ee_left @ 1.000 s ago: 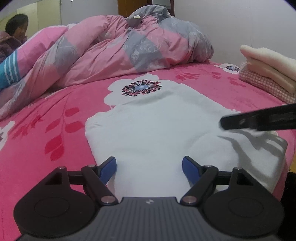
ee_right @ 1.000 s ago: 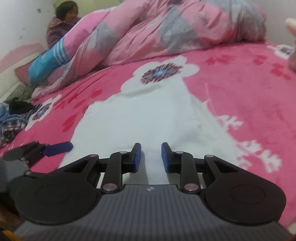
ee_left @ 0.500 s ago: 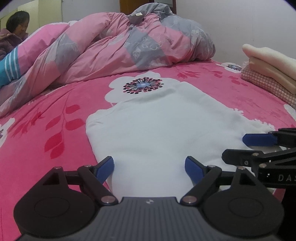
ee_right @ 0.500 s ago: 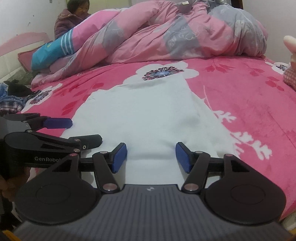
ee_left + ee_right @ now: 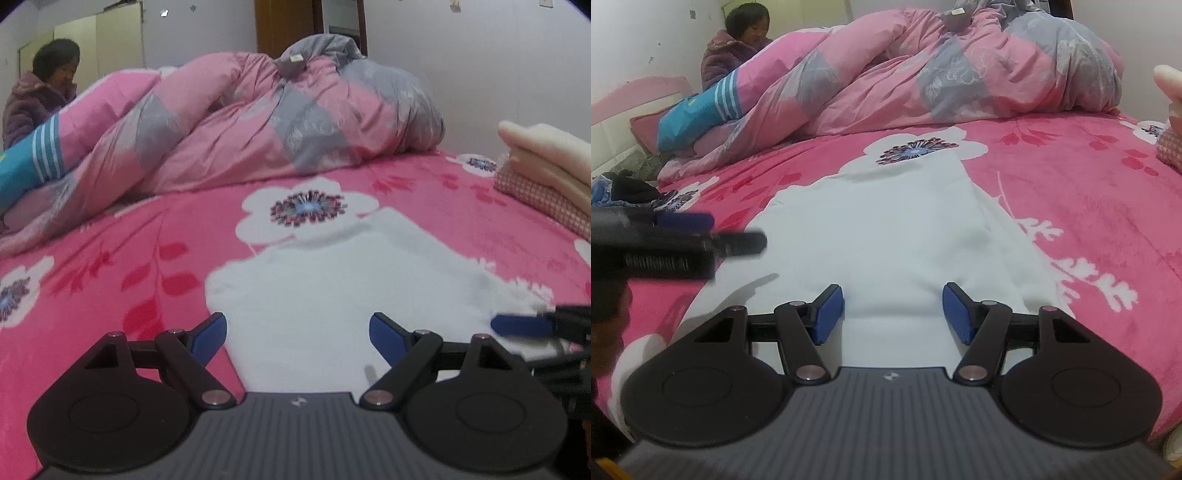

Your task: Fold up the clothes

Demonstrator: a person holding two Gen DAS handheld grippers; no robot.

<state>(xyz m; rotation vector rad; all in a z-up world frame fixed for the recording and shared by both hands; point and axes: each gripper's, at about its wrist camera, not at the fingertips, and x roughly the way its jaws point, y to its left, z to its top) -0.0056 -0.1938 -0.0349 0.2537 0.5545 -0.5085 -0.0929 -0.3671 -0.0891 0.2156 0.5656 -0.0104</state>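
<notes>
Smooth white garment (image 5: 886, 236) being spread flat on plush pink floral bedspread (image 5: 1089, 206).
Left gripper (image 5: 298, 328) and right gripper (image 5: 893, 314) are being held above it, jaws apart, the right's just widened, nothing clamped.

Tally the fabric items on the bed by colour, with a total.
White garment: 1
Pink-and-grey quilt: 1
Cream folded pieces: 1 stack, count unclear
Pink checked folded piece: 1
Blue striped piece: 1
Total: 5
</notes>
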